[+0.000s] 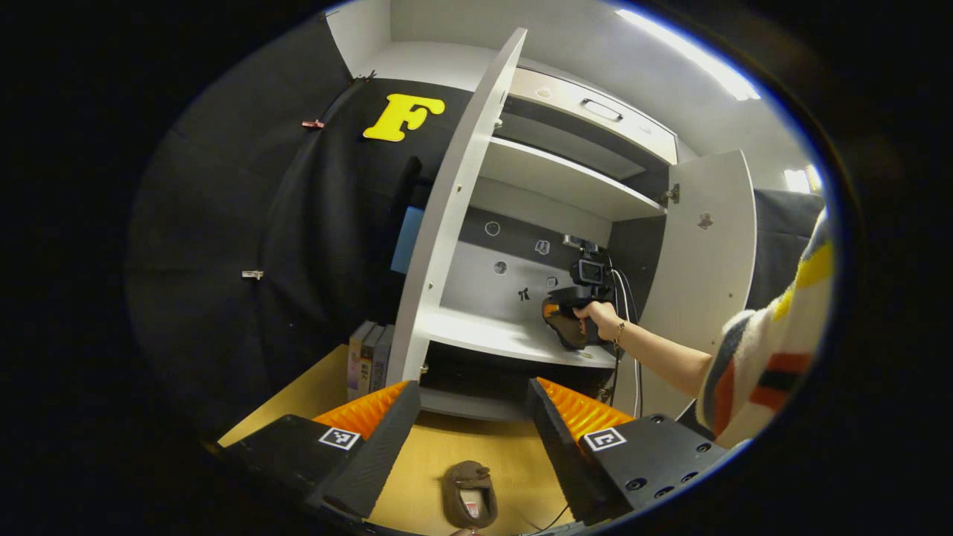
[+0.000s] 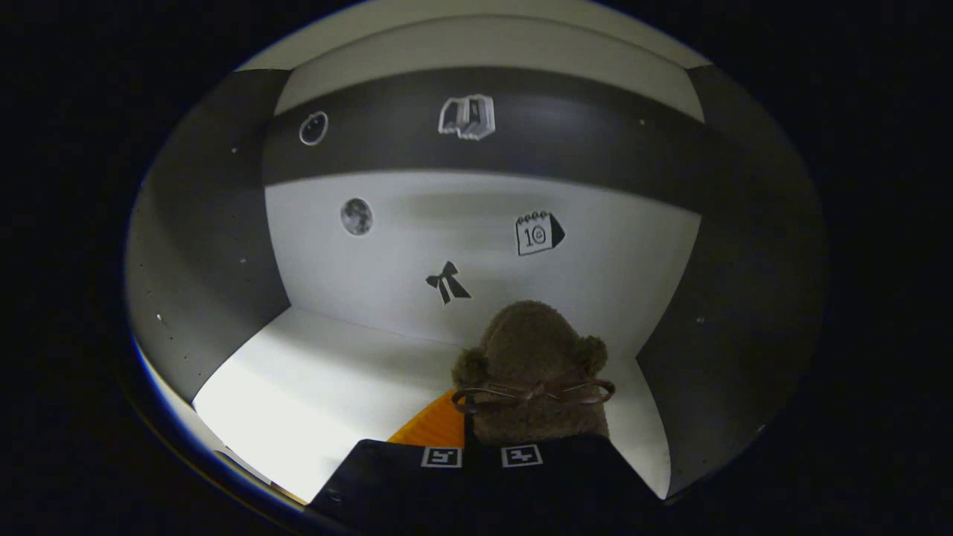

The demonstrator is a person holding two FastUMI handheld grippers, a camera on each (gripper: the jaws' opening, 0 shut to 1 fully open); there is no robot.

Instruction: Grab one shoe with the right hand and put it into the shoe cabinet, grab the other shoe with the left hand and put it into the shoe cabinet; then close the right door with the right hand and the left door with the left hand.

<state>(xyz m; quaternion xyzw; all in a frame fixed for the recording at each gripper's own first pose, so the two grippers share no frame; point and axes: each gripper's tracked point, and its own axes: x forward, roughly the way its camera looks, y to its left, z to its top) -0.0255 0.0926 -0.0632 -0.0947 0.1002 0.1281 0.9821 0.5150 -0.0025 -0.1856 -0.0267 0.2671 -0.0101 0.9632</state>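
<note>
- Fingers of the left gripper (image 1: 474,417) stand spread wide apart at the bottom of the left gripper view, nothing between them.
- Just beyond them, at the bottom centre of that view, a brown shoe (image 1: 470,493) lies alone on the wooden floor (image 1: 476,447), opening upward.
- Fingers of the right gripper (image 2: 482,447) are drawn close together at the bottom of the right gripper view, clamped on the heel of the other shoe (image 2: 530,357), a fuzzy brown one with small ears and a thin bow across its top.
- That held shoe points into the cabinet, over the white shelf (image 2: 313,372), toward the back wall (image 2: 476,246) with its small stickers.
- Right of centre in the left gripper view, a hand (image 1: 600,316) holds the right gripper with that shoe above the middle shelf of the shoe cabinet (image 1: 551,186).
- Both doors stand open: the left door (image 1: 454,223) edge-on at centre, the right door (image 1: 703,246) swung out at right.
- A striped sleeve (image 1: 767,357) fills the right edge.
- Some books (image 1: 368,357) stand beside the cabinet's left side.
</note>
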